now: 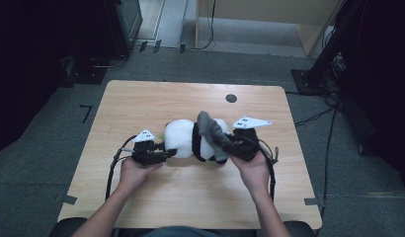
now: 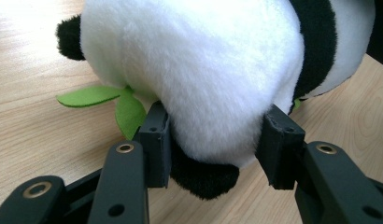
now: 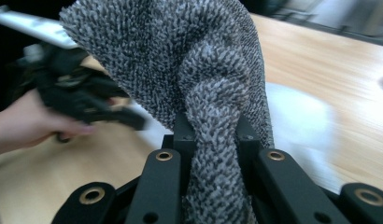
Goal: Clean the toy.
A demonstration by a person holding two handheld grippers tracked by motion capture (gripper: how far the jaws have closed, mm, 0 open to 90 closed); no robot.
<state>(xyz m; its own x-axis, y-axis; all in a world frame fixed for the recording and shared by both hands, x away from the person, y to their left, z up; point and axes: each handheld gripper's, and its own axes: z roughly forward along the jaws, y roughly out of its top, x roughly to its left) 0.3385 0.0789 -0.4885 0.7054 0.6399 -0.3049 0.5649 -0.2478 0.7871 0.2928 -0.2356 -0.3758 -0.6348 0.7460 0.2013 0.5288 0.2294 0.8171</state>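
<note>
A light wooden surface with rounded corners stands on grey carpet. One dark round hole sits in the surface beyond the panda, toward the far edge. Past that edge, a pale wooden cabinet stands in the room, with dark stands and cables off to both sides.

One plush panda lies near the middle of the surface, white with black bands, and two green felt leaves poke out beneath it. One grey knitted cloth drapes over the panda's right end. There are two grippers, one in each of the person's two hands.

The left gripper sits just left of the panda; in the left gripper view its fingers are clenched on the panda's white body, pressing in from both sides. The right gripper is at the panda's right end; in the right gripper view its fingers are clamped tight on a bunched fold of the cloth, which rises above them.
</note>
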